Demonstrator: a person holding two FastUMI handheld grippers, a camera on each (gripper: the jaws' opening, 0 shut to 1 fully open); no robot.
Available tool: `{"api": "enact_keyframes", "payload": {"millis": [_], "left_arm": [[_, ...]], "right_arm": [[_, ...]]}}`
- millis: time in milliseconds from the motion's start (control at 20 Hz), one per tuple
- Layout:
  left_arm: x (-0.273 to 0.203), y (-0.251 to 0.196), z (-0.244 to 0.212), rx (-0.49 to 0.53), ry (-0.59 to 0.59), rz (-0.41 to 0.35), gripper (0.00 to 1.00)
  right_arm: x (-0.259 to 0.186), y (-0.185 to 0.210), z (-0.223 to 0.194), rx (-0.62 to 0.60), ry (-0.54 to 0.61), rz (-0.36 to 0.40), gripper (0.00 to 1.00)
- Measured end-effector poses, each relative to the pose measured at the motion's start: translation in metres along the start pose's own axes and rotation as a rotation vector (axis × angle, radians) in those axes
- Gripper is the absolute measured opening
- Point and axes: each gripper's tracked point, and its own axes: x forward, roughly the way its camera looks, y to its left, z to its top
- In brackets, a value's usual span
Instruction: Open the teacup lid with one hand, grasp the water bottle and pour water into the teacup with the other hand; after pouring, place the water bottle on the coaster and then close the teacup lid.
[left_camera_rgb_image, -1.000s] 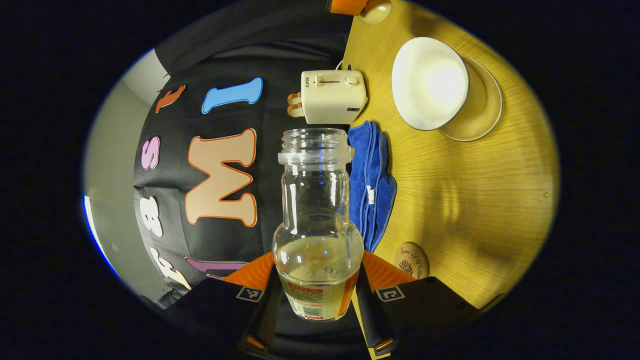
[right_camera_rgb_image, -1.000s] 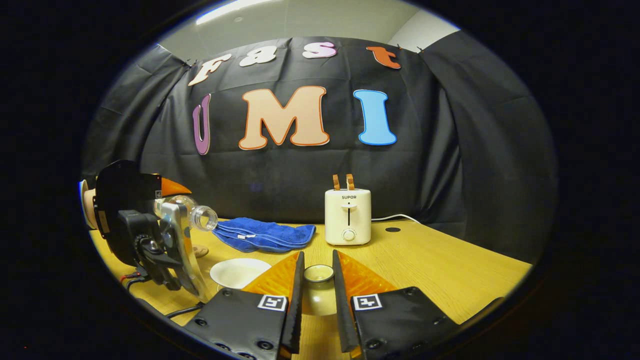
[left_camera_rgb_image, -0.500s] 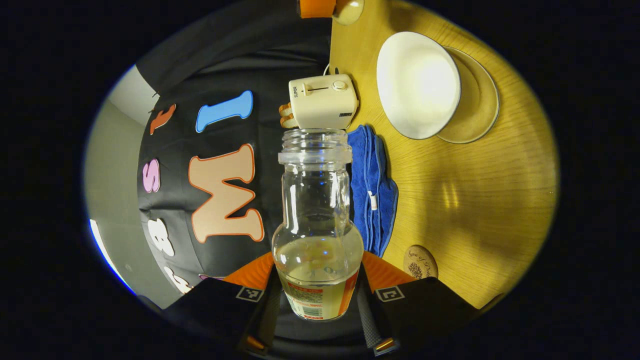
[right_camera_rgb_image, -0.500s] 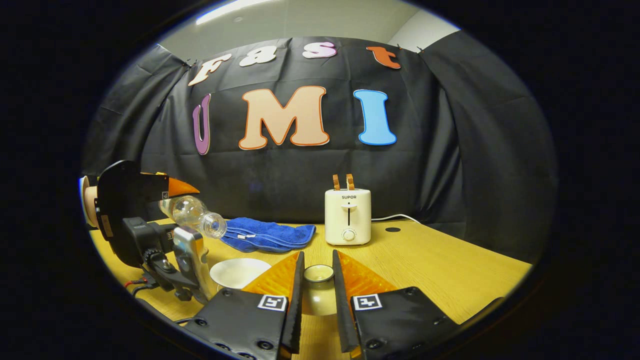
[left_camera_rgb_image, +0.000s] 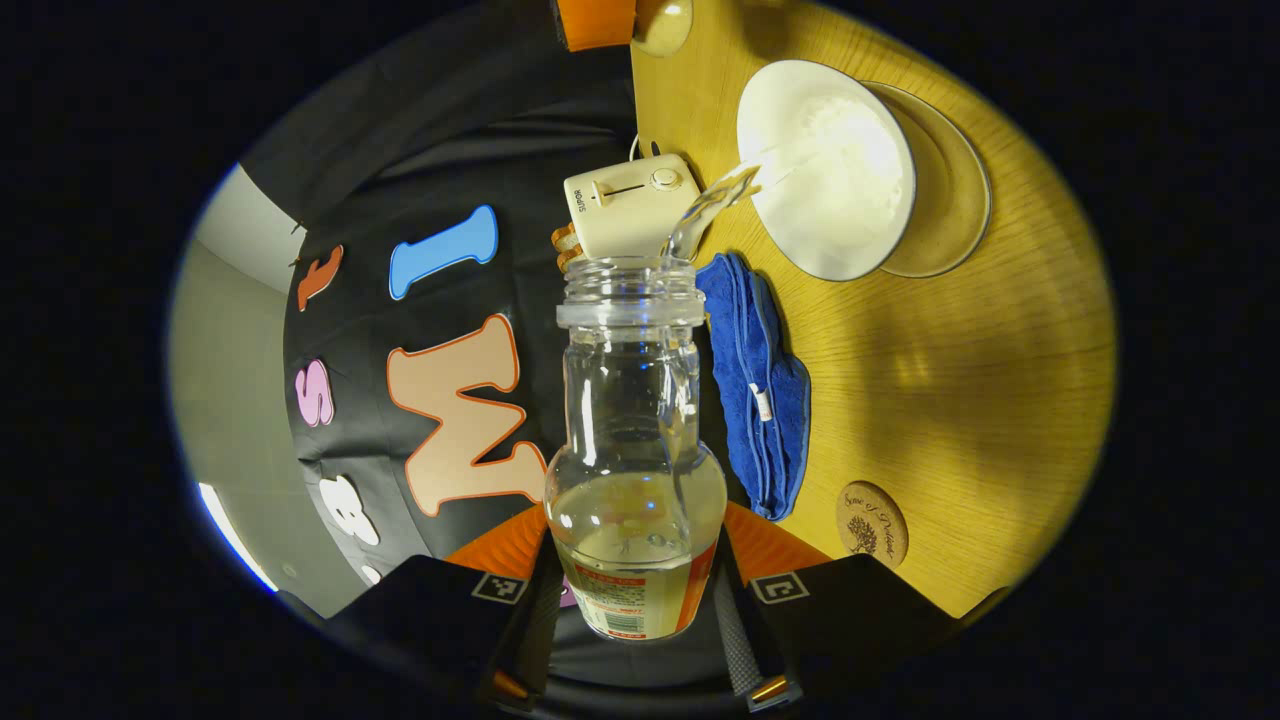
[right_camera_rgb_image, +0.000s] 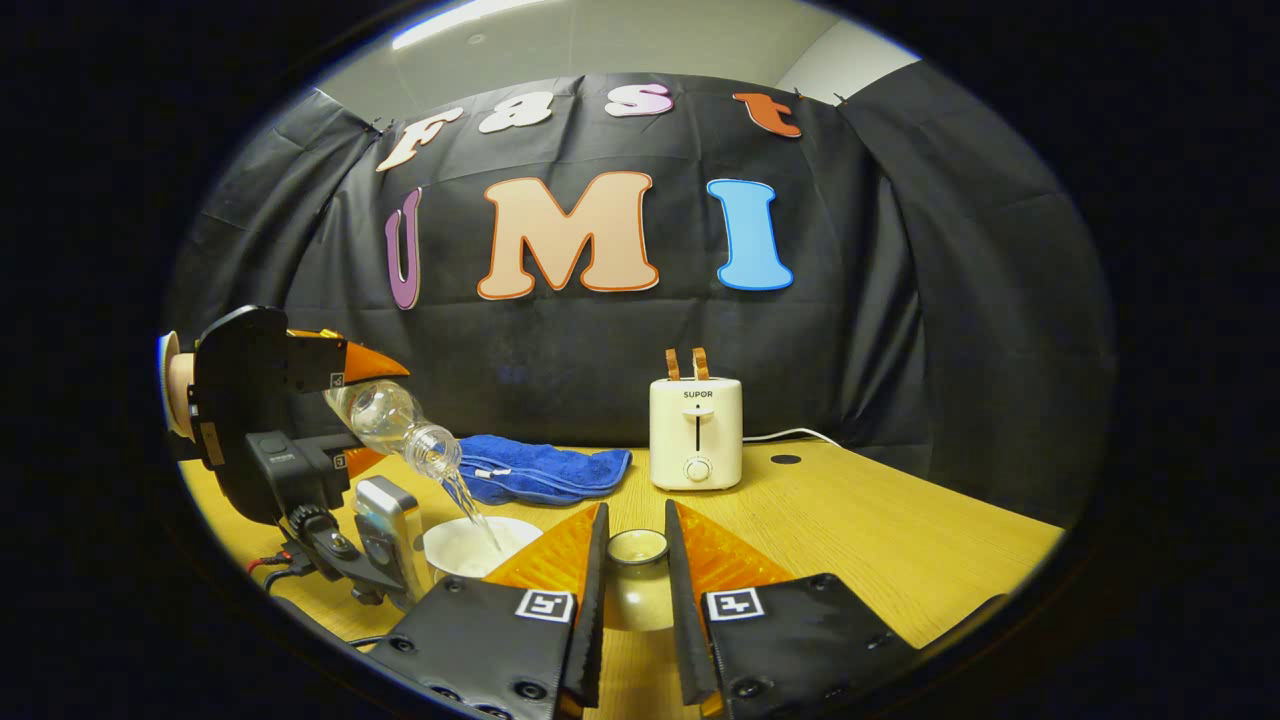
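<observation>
In the right gripper view we see the toaster (right_camera_rgb_image: 696, 433) centre frame on the table (right_camera_rgb_image: 900, 530), cloth (right_camera_rgb_image: 540, 470) left of it, teacup (right_camera_rgb_image: 478, 545) lower left, tilted bottle (right_camera_rgb_image: 395, 425) above the teacup.

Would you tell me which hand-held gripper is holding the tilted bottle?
The left hand-held gripper holds the water bottle, pouring into the teacup; the right hand-held gripper holds the lid.

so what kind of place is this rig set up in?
Likely a staged recording booth, not a real kitchen: black cloth wall behind a wooden table laid with a toaster, blue towel, teacup and coaster. Plain ceiling with a strip light suggests an office room.
</observation>
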Motion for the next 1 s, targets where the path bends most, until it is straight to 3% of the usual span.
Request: {"api": "enact_keyframes", "payload": {"millis": [1000], "left_arm": [[0.0, 0.038, 0.006, 0.189, -0.029, 0.096, 0.65]], "right_arm": [[0.0, 0.0, 0.0, 0.0, 0.0, 0.0, 0.34]]}}
